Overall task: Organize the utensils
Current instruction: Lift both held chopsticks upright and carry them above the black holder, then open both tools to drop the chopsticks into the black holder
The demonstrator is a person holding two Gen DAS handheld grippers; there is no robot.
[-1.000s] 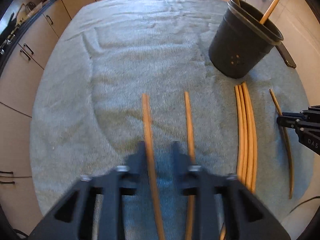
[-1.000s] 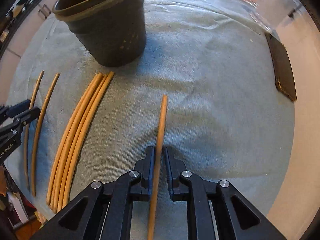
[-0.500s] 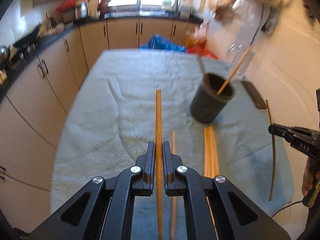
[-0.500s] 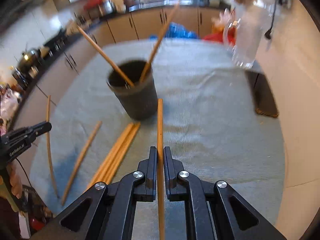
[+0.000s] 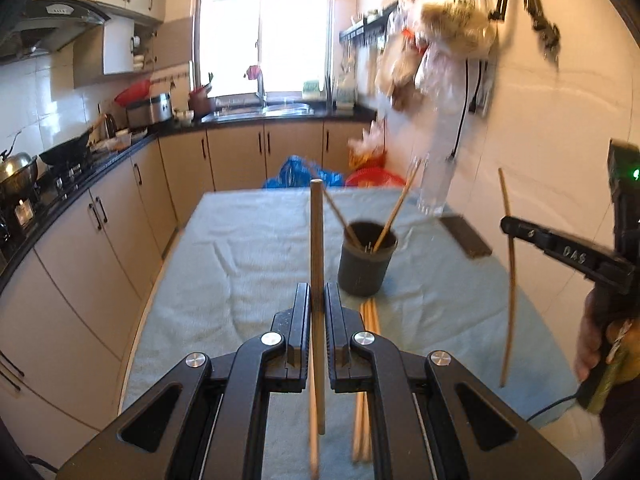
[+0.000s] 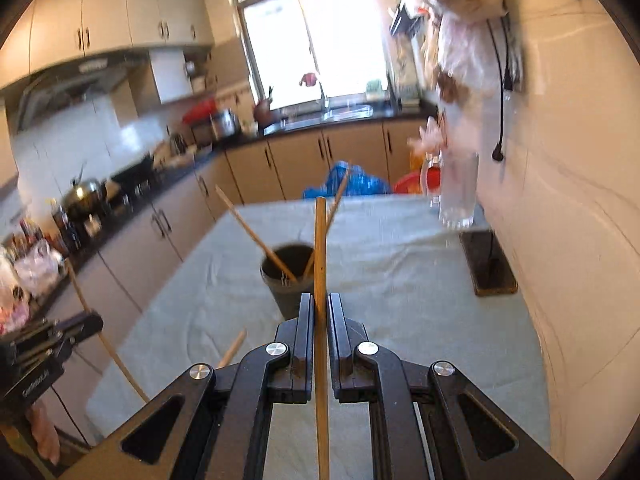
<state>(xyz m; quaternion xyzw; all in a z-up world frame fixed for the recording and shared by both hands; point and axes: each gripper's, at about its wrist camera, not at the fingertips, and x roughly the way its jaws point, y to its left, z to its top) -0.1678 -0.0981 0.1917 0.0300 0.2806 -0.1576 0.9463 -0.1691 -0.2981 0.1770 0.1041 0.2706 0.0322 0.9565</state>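
Both grippers are up off the table, each clamped on a chopstick: the left gripper [image 5: 317, 308] grips one chopstick [image 5: 316, 240], the right gripper [image 6: 320, 320] another [image 6: 320, 248], likely aiming for the dark cup [image 5: 366, 262] at one o'clock. Spare chopsticks [image 5: 370, 314] lie on the grey towel [image 5: 240, 248], kitchen cabinets [image 5: 236, 158] behind.

A towel-covered table [image 5: 240, 248] carries a dark holder [image 5: 366, 264], loose chopsticks [image 5: 370, 316].

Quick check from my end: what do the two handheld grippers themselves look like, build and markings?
Both are matte black plastic. The left gripper and right gripper have flat parallel fingers on triangular cut-out linkage arms with round silver pivot bolts. White lettering runs along each finger's outer side. The right unit has a green light and a trailing black cable.
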